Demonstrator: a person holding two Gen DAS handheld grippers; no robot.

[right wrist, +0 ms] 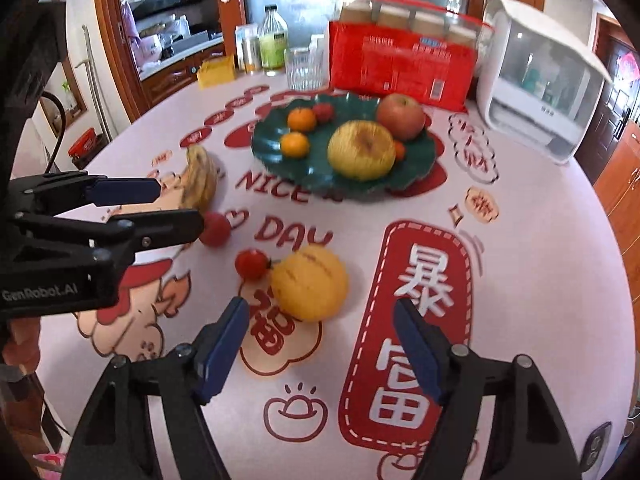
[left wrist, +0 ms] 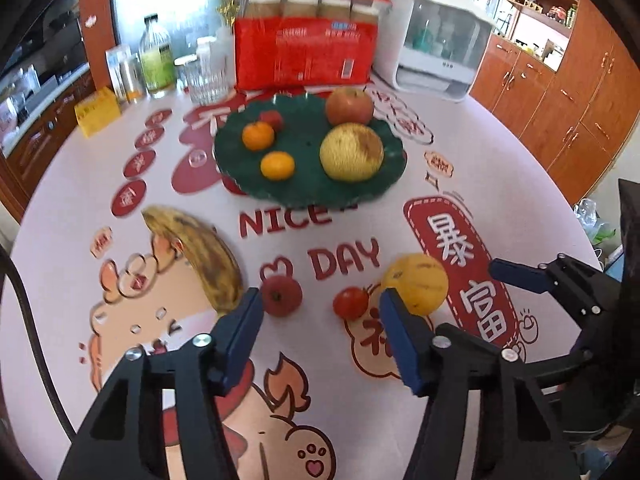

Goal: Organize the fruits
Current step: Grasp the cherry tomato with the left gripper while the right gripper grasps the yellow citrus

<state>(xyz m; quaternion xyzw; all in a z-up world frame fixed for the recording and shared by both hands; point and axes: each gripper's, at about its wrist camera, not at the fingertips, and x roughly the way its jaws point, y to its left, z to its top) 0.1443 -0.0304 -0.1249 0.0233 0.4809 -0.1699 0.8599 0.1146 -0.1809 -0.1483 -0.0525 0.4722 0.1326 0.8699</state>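
A dark green plate (left wrist: 304, 184) (right wrist: 280, 160) holds a big yellow pear (left wrist: 351, 152) (right wrist: 362, 150), a red apple (left wrist: 349, 106) (right wrist: 401, 117), two tangerines (left wrist: 258, 136) (left wrist: 277, 165) and a small red fruit (left wrist: 272, 119). On the tablecloth lie a banana (left wrist: 208, 252) (right wrist: 199, 178), a small red apple (left wrist: 281, 295) (right wrist: 215, 229), a tomato (left wrist: 350, 303) (right wrist: 251, 264) and a yellow melon (left wrist: 416, 283) (right wrist: 309, 283). My left gripper (left wrist: 320, 308) (right wrist: 180, 204) is open, just short of the small apple and tomato. My right gripper (right wrist: 320, 316) (left wrist: 524, 266) is open, just before the melon.
Behind the plate stand a red package (left wrist: 304, 56) (right wrist: 400, 62), a white appliance (left wrist: 432, 36) (right wrist: 540, 76), a glass (left wrist: 204, 76) (right wrist: 303, 67), bottles (left wrist: 157, 56) and a yellow box (left wrist: 97, 111) (right wrist: 216, 71). Wooden cabinets (left wrist: 560, 96) line the right.
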